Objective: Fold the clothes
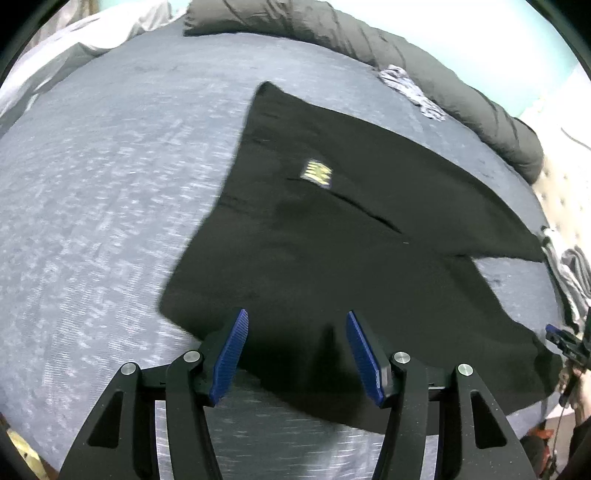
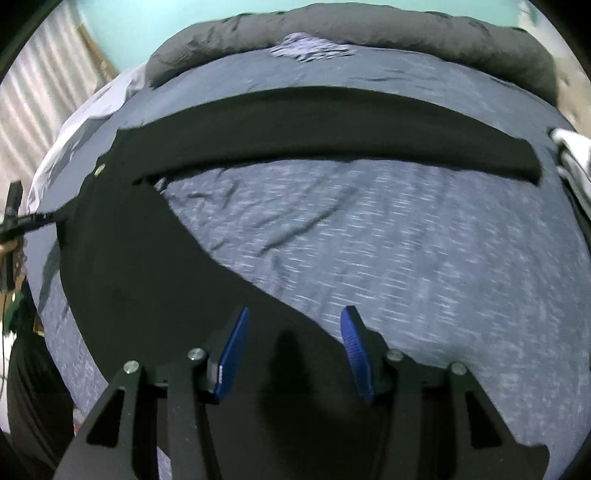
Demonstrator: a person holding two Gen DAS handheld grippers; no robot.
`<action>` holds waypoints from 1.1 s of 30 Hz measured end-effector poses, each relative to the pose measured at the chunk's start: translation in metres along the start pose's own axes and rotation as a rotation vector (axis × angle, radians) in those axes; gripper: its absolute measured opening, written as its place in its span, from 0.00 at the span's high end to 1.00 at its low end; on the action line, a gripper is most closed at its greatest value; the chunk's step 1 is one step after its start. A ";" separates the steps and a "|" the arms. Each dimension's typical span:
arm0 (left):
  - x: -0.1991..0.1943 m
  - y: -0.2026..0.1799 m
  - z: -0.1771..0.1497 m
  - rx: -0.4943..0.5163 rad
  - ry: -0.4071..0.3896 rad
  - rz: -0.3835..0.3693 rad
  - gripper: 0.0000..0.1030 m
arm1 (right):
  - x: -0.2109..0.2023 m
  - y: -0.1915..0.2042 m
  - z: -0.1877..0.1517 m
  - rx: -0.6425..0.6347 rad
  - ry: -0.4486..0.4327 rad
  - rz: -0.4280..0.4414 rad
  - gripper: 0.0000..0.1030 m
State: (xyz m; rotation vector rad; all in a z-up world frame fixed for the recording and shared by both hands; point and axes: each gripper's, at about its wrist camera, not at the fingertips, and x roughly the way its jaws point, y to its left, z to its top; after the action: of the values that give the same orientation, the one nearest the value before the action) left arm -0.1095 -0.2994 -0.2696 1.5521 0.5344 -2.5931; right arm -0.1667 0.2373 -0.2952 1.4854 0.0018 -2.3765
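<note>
Both my grippers, left (image 1: 296, 325) and right (image 2: 293, 321), gape empty over the black garment's (image 1: 332, 229) near edge; pinching comes next, I judge.

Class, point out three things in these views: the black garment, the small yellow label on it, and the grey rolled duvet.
black garment (image 1: 295, 258): left wrist view, middle of its body.
yellow label (image 1: 316, 173): left wrist view, label's centre.
grey rolled duvet (image 2: 369, 31): right wrist view, its top.
</note>
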 end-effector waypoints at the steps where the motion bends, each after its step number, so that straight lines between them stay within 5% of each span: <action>1: -0.001 0.004 0.000 -0.006 -0.004 0.006 0.42 | 0.005 0.009 0.004 -0.026 0.003 0.006 0.49; 12: -0.002 0.030 0.000 -0.025 -0.011 0.038 0.42 | 0.068 0.060 0.019 -0.203 0.110 -0.015 0.51; 16: -0.001 0.030 0.003 -0.012 -0.013 0.047 0.42 | 0.071 0.065 0.017 -0.234 0.103 -0.020 0.90; 18: -0.002 0.029 0.004 -0.008 -0.017 0.047 0.42 | 0.067 0.066 0.016 -0.243 0.089 -0.024 0.94; 25: -0.003 0.029 0.007 -0.005 -0.026 0.046 0.42 | 0.045 0.056 0.025 -0.198 -0.014 -0.036 0.96; 33: -0.004 0.029 0.009 -0.009 -0.022 0.045 0.42 | 0.064 0.053 0.036 -0.107 0.025 -0.051 0.95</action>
State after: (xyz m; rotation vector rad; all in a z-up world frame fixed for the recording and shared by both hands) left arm -0.1081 -0.3303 -0.2700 1.5126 0.5017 -2.5683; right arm -0.2090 0.1631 -0.3252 1.4815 0.1725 -2.3574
